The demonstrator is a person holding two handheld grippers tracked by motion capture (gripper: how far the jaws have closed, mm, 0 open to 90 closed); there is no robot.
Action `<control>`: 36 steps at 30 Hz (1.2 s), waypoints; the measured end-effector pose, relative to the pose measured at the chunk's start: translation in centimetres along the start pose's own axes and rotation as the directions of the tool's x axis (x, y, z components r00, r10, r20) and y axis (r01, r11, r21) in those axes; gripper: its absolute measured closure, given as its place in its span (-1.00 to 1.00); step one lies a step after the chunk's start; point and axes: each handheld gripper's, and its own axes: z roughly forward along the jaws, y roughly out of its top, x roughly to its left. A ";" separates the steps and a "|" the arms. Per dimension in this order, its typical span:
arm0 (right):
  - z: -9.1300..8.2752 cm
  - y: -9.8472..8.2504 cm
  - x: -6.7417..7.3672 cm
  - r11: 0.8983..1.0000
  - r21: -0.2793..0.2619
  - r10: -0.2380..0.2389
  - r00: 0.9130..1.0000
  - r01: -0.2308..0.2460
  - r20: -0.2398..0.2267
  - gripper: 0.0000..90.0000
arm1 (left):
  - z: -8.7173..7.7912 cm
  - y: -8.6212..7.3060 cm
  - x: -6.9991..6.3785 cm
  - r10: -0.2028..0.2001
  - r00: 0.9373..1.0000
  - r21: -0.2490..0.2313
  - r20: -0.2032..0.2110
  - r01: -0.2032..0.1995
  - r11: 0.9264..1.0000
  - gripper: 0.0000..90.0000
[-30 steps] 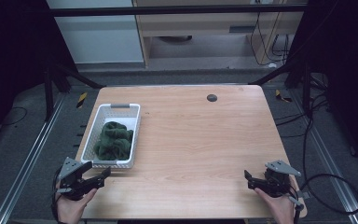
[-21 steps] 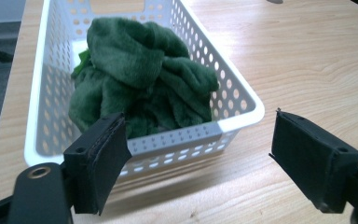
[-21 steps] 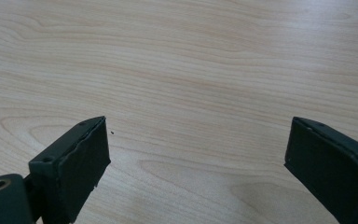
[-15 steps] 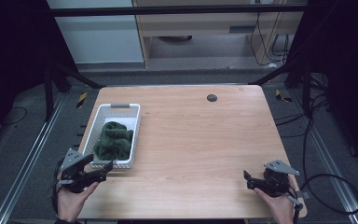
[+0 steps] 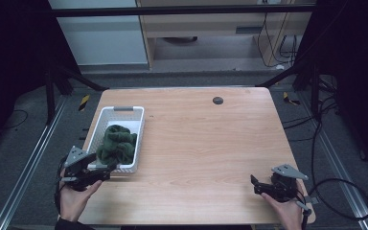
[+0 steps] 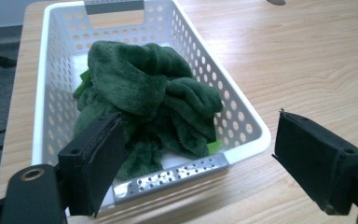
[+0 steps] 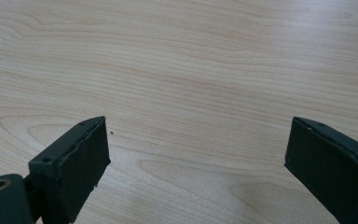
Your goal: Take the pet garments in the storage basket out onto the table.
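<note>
Left gripper (image 5: 106, 168), lower left of the high view, is held by a hand (image 5: 74, 197) with its jaws spread wide and nothing between them; its tips sit at the near end of a white perforated basket (image 5: 101, 125). In the left gripper view the black pads (image 6: 95, 158) frame that basket's near rim (image 6: 177, 175), one pad low over the basket's near corner and the other out over the wooden table (image 6: 317, 60). A crumpled dark green towel (image 6: 144, 100) lies inside the basket. Right gripper (image 5: 255, 184), lower right of the high view, is likewise wide open and empty above bare tabletop (image 7: 191, 70). A small dark round fitting (image 5: 217, 100) sits near the table's far edge.
</note>
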 end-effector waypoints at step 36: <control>0.3 0.0 0.1 1.000 0.016 -0.010 1.000 0.010 -0.016 -0.87 | 3.1 3.6 0.9 0.009 0.999 0.064 -0.045 -0.006 0.998 -0.68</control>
